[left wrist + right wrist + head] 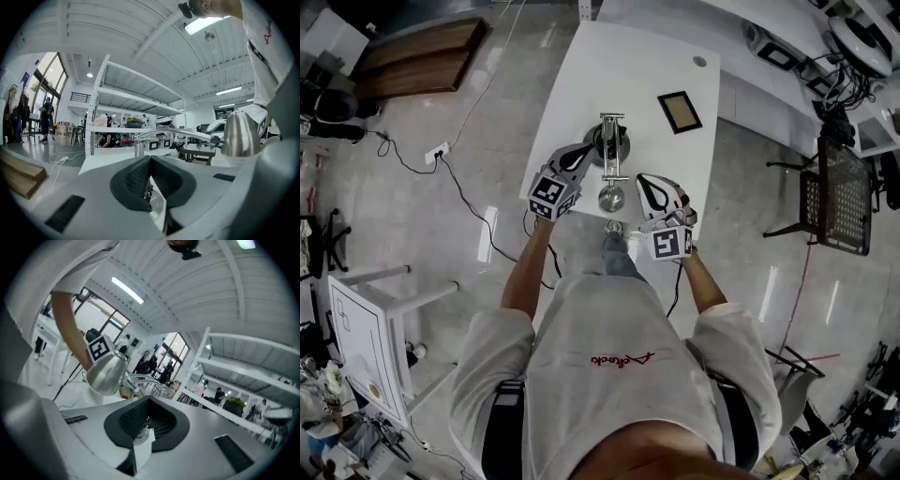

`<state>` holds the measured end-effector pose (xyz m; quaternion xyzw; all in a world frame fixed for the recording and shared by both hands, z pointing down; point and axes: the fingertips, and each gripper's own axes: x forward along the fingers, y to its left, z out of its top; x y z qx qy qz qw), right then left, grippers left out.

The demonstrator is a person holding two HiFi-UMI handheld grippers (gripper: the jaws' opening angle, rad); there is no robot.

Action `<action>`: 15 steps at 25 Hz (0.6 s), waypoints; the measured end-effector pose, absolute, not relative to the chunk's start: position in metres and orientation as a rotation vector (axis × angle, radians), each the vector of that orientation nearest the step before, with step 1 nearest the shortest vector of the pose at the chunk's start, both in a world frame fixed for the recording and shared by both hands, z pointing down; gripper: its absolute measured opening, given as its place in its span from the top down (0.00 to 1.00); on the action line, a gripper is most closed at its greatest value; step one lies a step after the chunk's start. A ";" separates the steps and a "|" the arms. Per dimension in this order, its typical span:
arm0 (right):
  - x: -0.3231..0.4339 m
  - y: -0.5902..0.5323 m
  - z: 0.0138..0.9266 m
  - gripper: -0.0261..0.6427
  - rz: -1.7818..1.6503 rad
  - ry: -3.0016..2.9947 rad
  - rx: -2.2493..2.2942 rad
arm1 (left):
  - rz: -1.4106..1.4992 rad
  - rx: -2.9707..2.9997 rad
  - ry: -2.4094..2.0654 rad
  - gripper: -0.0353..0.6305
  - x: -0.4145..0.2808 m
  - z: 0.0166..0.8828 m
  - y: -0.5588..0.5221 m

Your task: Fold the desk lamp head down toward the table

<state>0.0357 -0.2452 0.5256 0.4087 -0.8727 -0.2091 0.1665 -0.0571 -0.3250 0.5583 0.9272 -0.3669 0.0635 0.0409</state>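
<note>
The silver desk lamp stands on the white table (pixel 581 84). Its round base (pixel 616 142) is at the middle, and the arm (pixel 612 155) runs toward me to the dome-shaped head (pixel 610 198), which hangs near the table's front edge. My left gripper (pixel 587 151) hovers just left of the arm, jaws shut and holding nothing. My right gripper (pixel 648 184) is just right of the head, also shut and holding nothing. The left gripper view has the lamp head (pixel 240 133) at the right beyond the closed left gripper (pixel 150 160). In the right gripper view the lamp head (pixel 105 373) sits left of the closed right gripper (pixel 149 401).
A dark-framed tan panel (pixel 680 112) lies on the table to the right of the lamp. A black mesh chair (pixel 839 192) stands at the right. A power strip (pixel 437 152) with cables lies on the floor to the left, and a wooden bench (pixel 422 58) is at the far left.
</note>
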 end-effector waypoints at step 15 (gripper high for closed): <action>0.051 -0.177 0.514 0.93 0.048 -2.712 1.459 | 0.141 2.836 -1.183 0.91 -0.079 0.542 -0.229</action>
